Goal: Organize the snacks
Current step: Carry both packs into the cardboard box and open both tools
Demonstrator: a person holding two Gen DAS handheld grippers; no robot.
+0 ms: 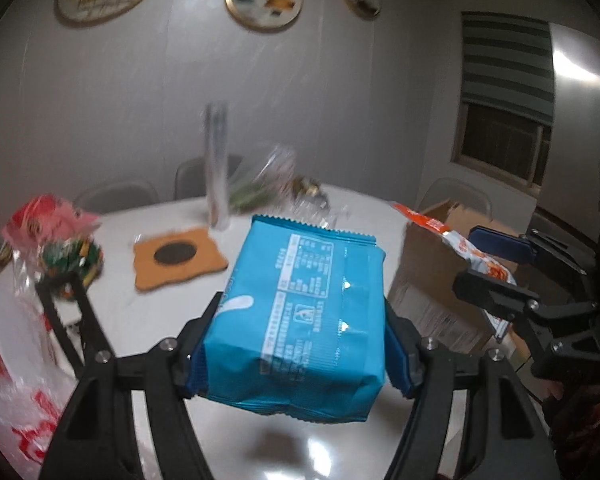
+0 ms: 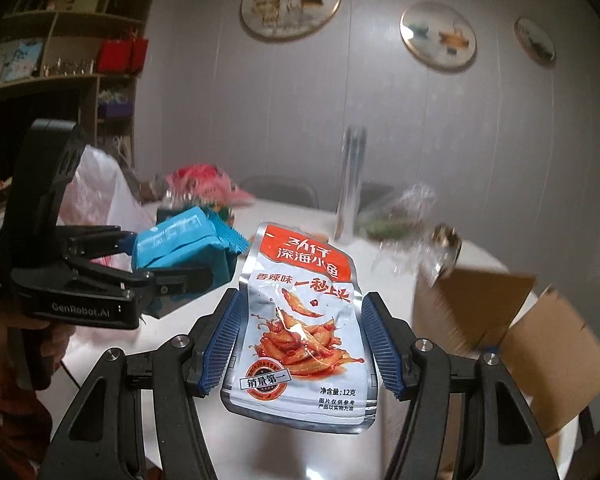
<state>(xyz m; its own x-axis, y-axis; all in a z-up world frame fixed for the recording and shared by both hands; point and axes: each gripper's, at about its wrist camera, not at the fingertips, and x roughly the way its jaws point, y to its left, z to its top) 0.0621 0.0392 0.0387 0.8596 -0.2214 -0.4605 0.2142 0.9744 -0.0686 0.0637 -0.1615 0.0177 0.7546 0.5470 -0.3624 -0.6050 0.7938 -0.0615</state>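
On my far left a crinkly clear bag [image 1: 16, 360] with red print slumps on the glossy white table [image 1: 148, 320]. Past it lies a flat orange mat [image 1: 180, 258] with wavy edges and a dark round centre. My left claw [image 1: 296, 344] grips the blue pack [image 1: 300, 320] by its sides, the ribbed blue pads pressed into its smooth, puffy foil; the pack is blocky, with a saw-toothed seal at the far end and white print on its back, and it hangs clear above the table. Behind it a tall clear tube [image 1: 216, 168] stands blurred.

To the right sits the brown corrugated box [image 2: 499, 320], flaps open. My right claw [image 2: 300, 340] holds the fish pouch [image 2: 300, 328] beside that box, above the table: a flat, shiny silver sachet with a red top and a picture of red-sauced fish. Its edges lie against my ribbed pads, the film slightly buckled between them.
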